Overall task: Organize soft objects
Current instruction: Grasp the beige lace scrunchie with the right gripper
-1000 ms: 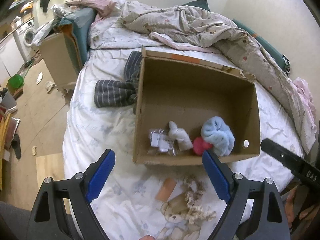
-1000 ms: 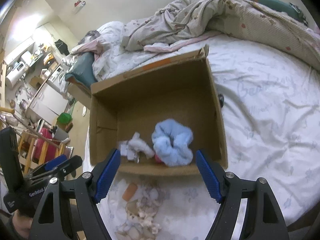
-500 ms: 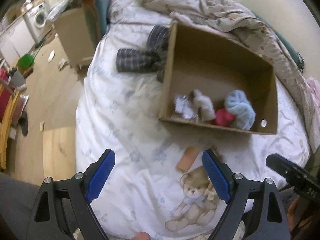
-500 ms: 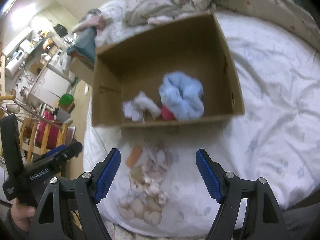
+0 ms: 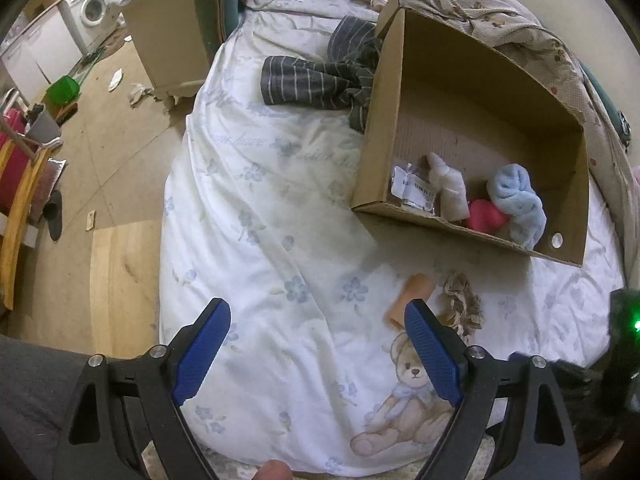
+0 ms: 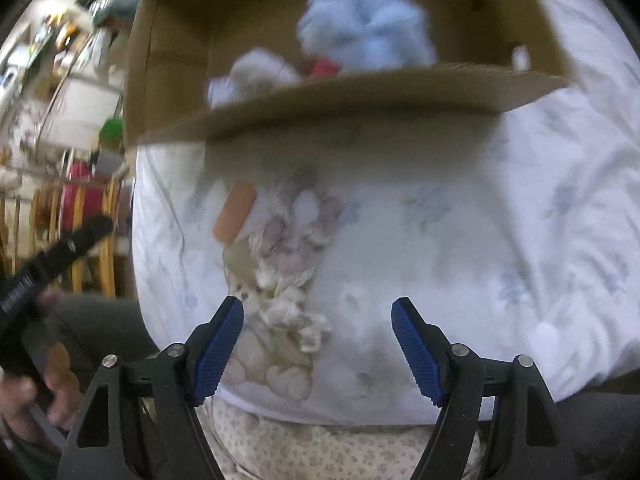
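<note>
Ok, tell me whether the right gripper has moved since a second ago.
Yes. The right gripper has dropped toward the bedsheet: the cardboard box has slid up to the frame's top, and the frayed beige scrunchie now lies near its open fingers.

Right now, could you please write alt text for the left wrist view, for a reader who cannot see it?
An open left hand-held gripper with blue pads hovers over a white floral bedsheet, empty. Ahead sits an open brown cardboard box holding a fluffy light-blue cloth and a red soft item; a small orange tube and a frayed beige rope piece lie outside it.
</note>
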`<move>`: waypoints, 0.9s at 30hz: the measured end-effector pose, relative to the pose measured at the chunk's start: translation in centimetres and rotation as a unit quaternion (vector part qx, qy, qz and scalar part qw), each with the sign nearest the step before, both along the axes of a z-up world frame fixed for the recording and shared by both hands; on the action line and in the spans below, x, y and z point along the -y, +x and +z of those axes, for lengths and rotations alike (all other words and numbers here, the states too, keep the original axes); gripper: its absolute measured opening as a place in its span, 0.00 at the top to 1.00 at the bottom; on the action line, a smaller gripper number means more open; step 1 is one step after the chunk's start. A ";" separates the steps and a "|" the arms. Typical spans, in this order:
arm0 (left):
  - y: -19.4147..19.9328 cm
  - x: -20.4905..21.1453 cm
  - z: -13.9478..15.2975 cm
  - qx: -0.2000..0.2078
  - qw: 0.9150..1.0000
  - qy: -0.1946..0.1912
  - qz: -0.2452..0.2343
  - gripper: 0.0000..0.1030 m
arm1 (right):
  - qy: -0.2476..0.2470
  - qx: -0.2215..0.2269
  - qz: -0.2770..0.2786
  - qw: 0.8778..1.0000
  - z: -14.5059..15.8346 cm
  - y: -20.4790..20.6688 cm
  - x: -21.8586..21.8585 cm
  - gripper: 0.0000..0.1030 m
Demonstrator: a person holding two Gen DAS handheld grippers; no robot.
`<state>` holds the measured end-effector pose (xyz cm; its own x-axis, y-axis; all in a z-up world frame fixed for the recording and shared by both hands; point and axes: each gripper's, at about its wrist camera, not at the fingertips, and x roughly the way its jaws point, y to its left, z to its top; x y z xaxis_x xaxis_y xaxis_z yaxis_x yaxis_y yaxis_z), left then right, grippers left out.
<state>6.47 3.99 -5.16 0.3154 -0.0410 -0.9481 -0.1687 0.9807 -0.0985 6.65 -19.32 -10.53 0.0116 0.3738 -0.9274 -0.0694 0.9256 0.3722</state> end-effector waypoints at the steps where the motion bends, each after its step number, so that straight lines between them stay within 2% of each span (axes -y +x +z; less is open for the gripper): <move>1: 0.1 0.0 0.0 0.000 1.000 -0.001 0.000 0.15 | 0.001 -0.011 0.012 1.000 -0.5 -0.1 -0.6 0.21; 6: 0.5 0.4 -0.2 -0.001 1.000 0.000 0.000 0.15 | -0.008 -0.025 0.036 0.999 -1.5 0.0 -2.7 0.30; 8: 0.6 0.5 -0.3 -0.002 1.000 0.007 0.001 0.15 | -0.020 -0.025 0.043 0.999 -1.7 0.2 -3.4 0.43; 10: 0.7 0.5 -0.5 -0.004 1.000 0.012 0.000 0.15 | -0.028 -0.028 0.050 0.998 -2.0 0.3 -4.0 0.48; 11: 0.7 0.5 -0.6 -0.004 1.000 0.014 0.000 0.15 | -0.034 -0.029 0.056 0.997 -2.2 0.1 -4.1 0.54; 16: 0.8 0.4 -1.1 -0.010 1.000 0.017 0.002 0.15 | -0.039 -0.032 0.072 0.996 -2.3 -0.3 -4.5 0.67; 19: 0.8 0.3 -1.2 -0.009 1.000 0.020 0.002 0.15 | -0.034 -0.029 0.082 0.996 -2.0 -0.5 -4.2 0.79; 24: 0.9 0.3 -1.3 -0.011 1.000 0.018 0.002 0.17 | 0.004 -0.020 0.089 0.996 -0.3 -1.5 -3.2 0.81; 27: 1.1 0.7 -1.5 -0.014 1.000 0.015 -0.004 0.23 | 0.032 -0.002 0.087 0.996 1.5 -2.1 -2.5 0.82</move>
